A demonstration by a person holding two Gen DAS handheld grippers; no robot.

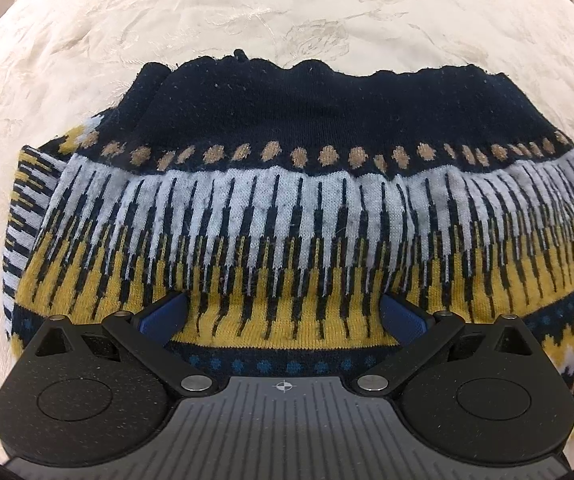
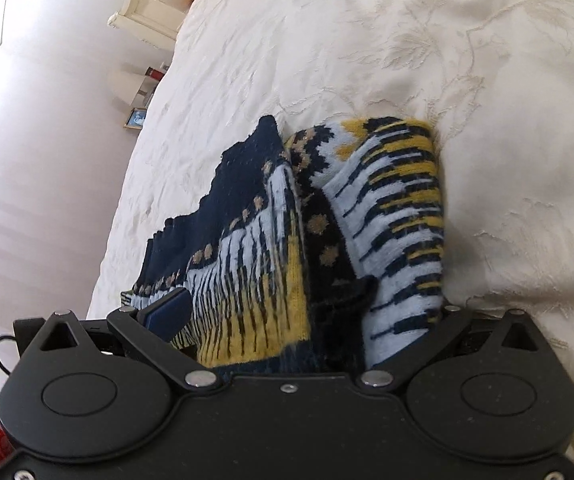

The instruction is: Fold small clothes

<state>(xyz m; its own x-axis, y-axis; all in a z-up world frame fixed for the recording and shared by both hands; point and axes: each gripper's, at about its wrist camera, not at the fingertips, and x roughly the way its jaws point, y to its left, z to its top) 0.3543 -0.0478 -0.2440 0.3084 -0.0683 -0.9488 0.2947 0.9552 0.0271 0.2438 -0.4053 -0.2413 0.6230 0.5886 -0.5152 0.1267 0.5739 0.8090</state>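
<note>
The patterned knit sweater [image 1: 287, 208] lay folded on the cream embroidered bedspread [image 1: 247, 12]. The left gripper [image 1: 285, 312] hovered over its yellow band, jaws wide apart. The right gripper [image 2: 287, 320] had its jaws spread around bunched sweater. A carved headboard [image 2: 147, 4] and framed photo [image 2: 135, 119] stood beyond.

Navy, white, mustard patterned sweater [image 1: 287, 208]; cream bedspread [image 1: 247, 12].
</note>
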